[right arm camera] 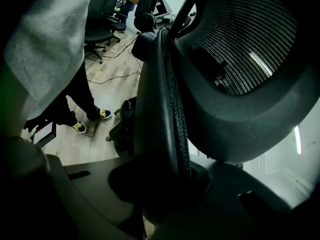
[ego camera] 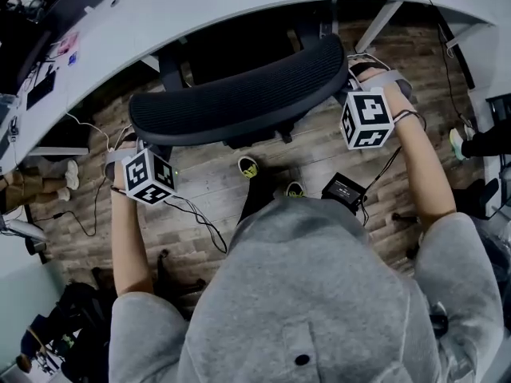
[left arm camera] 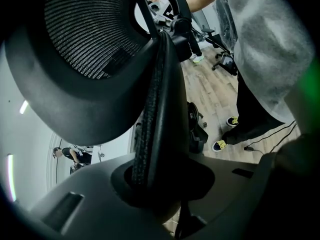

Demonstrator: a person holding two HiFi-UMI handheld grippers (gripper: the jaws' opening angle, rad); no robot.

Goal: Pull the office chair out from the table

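Observation:
The black mesh office chair [ego camera: 239,102] stands with its backrest just outside the curved white table [ego camera: 239,2], seen from above in the head view. My left gripper [ego camera: 137,145] grips the backrest's left end, and my right gripper [ego camera: 356,78] grips its right end. In the left gripper view the backrest's padded rim [left arm camera: 156,114] runs down between the jaws of the left gripper [left arm camera: 160,184], which are closed on it. The right gripper view shows the same: the rim [right arm camera: 167,109] is clamped in the right gripper [right arm camera: 160,184]. The seat is hidden under the backrest.
The floor is wood plank [ego camera: 207,190], with cables [ego camera: 196,218] and a small black box [ego camera: 345,190] near the person's yellow-soled shoes [ego camera: 248,167]. Table legs [ego camera: 379,24] stand behind the chair. Another person's legs [ego camera: 40,183] show at far left, and more office chairs [right arm camera: 102,14] stand behind.

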